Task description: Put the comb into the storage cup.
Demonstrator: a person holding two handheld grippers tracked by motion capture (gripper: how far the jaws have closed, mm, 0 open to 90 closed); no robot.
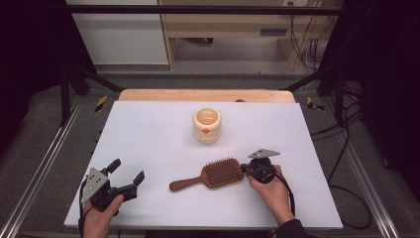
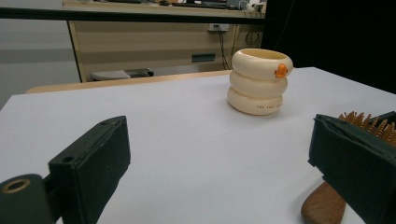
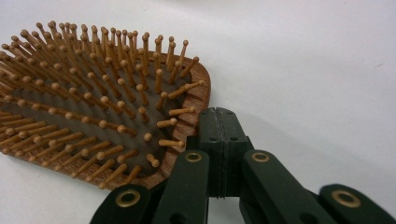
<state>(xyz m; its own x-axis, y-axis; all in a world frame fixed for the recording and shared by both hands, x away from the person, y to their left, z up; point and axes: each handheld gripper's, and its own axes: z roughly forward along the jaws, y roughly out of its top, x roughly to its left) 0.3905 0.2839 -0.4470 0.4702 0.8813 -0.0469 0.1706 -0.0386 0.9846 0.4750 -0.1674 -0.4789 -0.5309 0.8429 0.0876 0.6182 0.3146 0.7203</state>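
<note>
Left gripper (image 1: 126,178): near left of the table, held in the left hand (image 1: 101,218); black matte jaws spread wide apart with nothing between them, flat rectangular pads, grey three-cornered plate on top.
Right gripper (image 1: 246,170): near right, held in the right hand (image 1: 270,191); jaws pressed together face to face, tips against the far-right rim of the brush head. Whether they pinch the rim or only touch it cannot be told.
Hairbrush (image 1: 210,175): wooden paddle brush, reddish-brown grain, rounded rectangular head, dark cushion set with rows of ball-tipped wooden pins facing up. It lies flat between the two grippers, handle toward the left gripper and apart from it, head at the right gripper.
Table (image 1: 148,134): smooth matte white top; a light wooden edge shows along the far side.
Cup (image 1: 206,125): cream, glossy, shaped as three stacked rounded rings, open top, small orange mark on the upper ring; upright at centre, beyond the brush, well apart from both grippers.
</note>
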